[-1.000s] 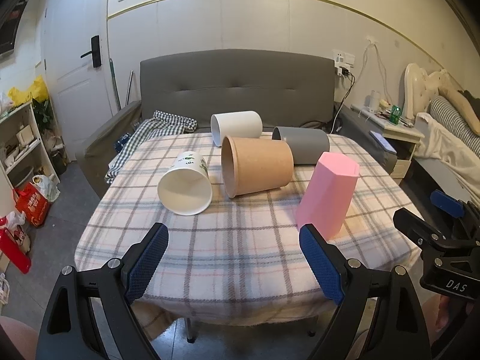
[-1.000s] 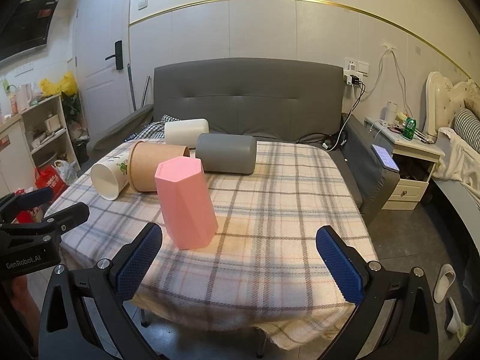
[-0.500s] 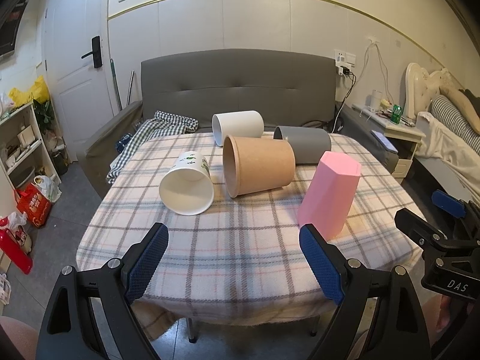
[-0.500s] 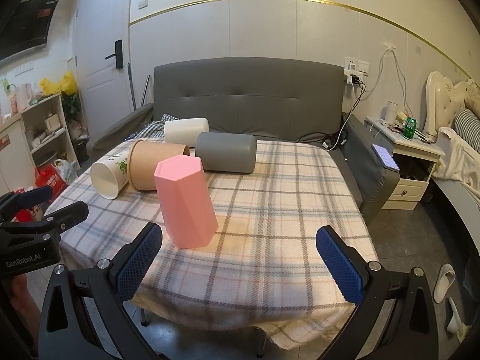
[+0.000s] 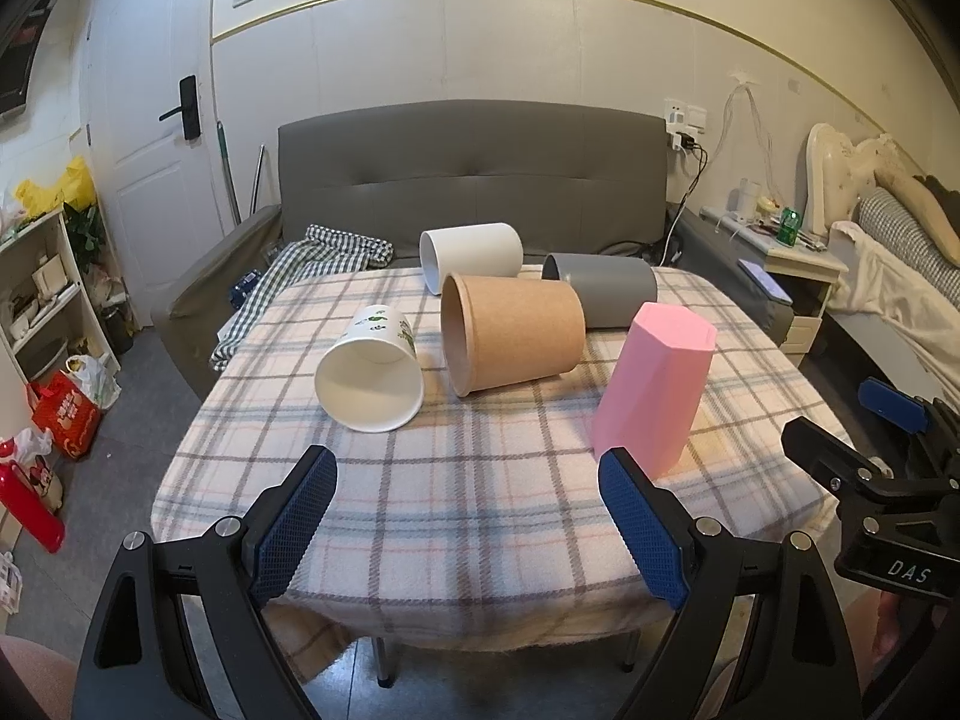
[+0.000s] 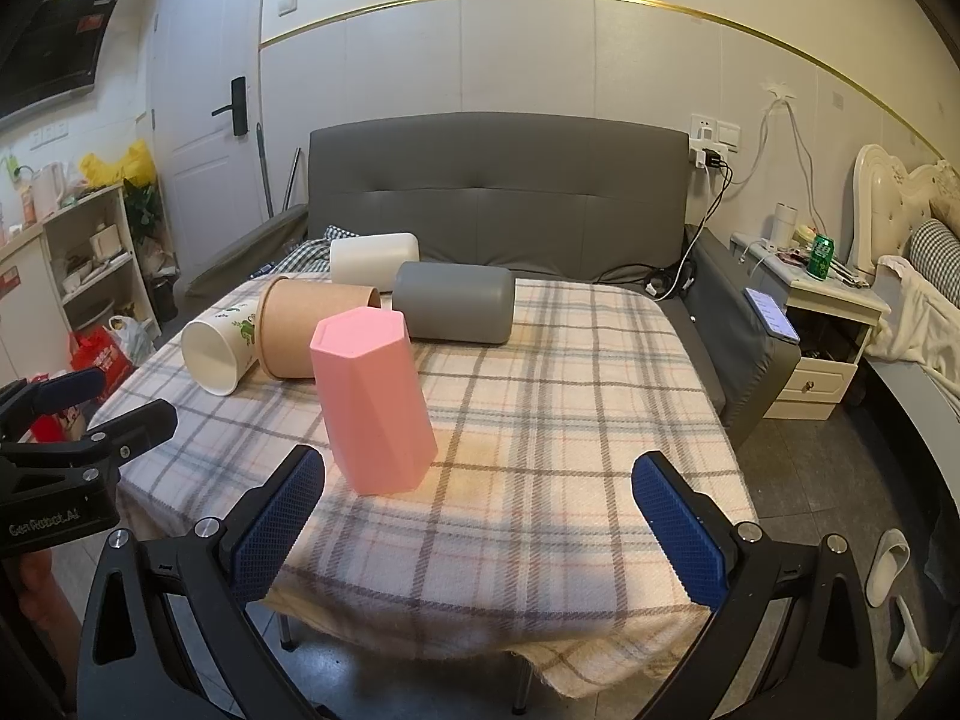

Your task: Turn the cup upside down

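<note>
Nearest: left gripper (image 5: 468,531), fingers spread wide, empty, held off the table's near edge. Right gripper (image 6: 477,519) likewise spread wide, empty, level with the near edge.

On the table (image 5: 480,516), near right: pink cup (image 5: 654,393), faceted, closed end up, wide end down on the cloth, leaning slightly; apart from both grippers. Counted as already inverted.

Middle: paper cup (image 5: 372,369), on its side, mouth toward the camera. Just beside it, kraft cup (image 5: 510,333), on its side, mouth leftward.

Far: grey cup (image 5: 603,297) and white cup (image 5: 471,252), both on their sides, by the sofa (image 5: 474,180).

Change over the last second: almost none; cups unmoved, both grippers unchanged in spread, view drifted very slightly. Taken to mean no new grasp begun; four cups left lying, paper cup nearest the left gripper.
</note>
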